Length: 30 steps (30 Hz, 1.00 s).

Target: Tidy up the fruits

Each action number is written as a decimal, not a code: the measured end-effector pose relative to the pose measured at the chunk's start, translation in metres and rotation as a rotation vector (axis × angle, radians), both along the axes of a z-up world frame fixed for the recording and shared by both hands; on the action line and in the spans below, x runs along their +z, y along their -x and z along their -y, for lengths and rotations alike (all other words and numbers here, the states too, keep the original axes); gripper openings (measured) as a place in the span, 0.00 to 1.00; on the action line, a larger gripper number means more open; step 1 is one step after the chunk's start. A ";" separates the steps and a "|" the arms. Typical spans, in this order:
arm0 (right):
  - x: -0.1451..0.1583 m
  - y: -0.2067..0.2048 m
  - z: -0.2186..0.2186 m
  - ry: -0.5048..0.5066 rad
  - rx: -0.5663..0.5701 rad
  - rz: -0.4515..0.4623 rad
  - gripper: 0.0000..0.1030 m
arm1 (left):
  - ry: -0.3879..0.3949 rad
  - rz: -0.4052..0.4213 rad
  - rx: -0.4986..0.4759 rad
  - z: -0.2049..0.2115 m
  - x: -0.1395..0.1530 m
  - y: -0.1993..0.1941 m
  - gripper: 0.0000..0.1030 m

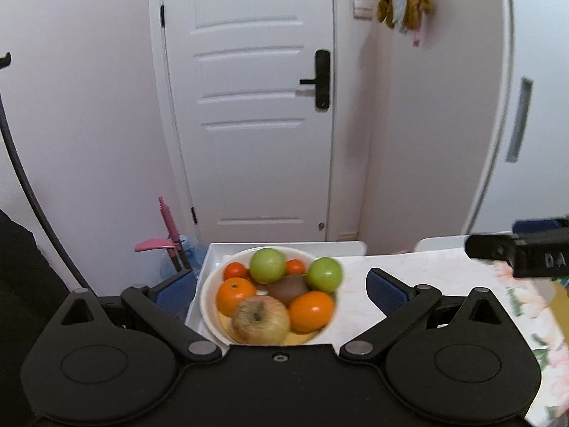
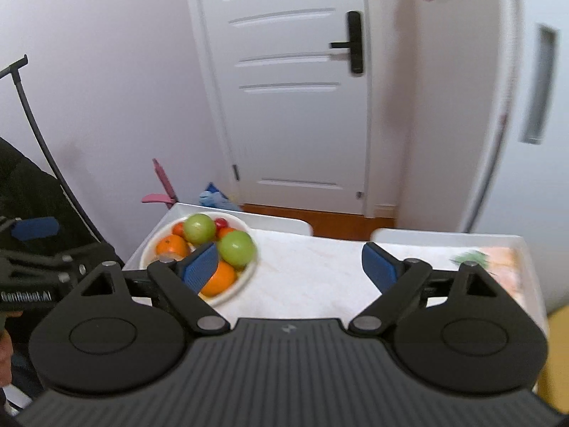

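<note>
Every fruit I saw sat piled in the round white bowl (image 1: 209,306); both my grippers, left gripper (image 1: 281,290) and right gripper (image 2: 288,267), hung spread and empty, so I judged little remained.

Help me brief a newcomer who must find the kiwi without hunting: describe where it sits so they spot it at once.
Start at the white door; below it a white tray holds a round white bowl of fruit. The kiwi lies in the middle of the pile, between the two green apples and the oranges. It alone is dull brown; its neighbours are green, orange or yellowish.
</note>
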State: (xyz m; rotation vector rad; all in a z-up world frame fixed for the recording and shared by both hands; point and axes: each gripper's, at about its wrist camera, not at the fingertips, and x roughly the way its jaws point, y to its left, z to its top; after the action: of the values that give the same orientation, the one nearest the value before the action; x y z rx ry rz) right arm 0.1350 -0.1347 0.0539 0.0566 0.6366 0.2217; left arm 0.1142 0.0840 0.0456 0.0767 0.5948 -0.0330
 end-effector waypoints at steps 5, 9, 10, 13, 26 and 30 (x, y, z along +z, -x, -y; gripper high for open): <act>0.005 0.048 0.025 0.030 -0.085 0.006 1.00 | -0.001 0.023 -0.025 0.020 0.010 0.034 1.00; -0.001 0.079 0.038 0.071 -0.140 0.019 1.00 | -0.007 0.023 -0.048 0.037 0.007 0.061 1.00; -0.004 0.084 0.040 0.075 -0.147 0.010 1.00 | -0.008 0.020 -0.048 0.040 0.006 0.066 1.00; -0.011 0.095 0.047 0.057 -0.171 -0.016 1.00 | -0.012 0.018 -0.058 0.050 0.001 0.079 1.00; -0.013 0.115 0.054 0.053 -0.191 -0.017 1.00 | -0.013 0.018 -0.062 0.061 -0.001 0.094 1.00; -0.012 0.115 0.054 0.053 -0.193 -0.014 1.00 | -0.023 0.027 -0.063 0.062 -0.001 0.095 1.00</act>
State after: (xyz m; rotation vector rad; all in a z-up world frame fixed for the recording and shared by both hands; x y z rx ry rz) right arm 0.0199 -0.1891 0.0420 0.0683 0.6458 0.0178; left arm 0.0190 0.0219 0.0449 0.1182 0.5656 -0.0855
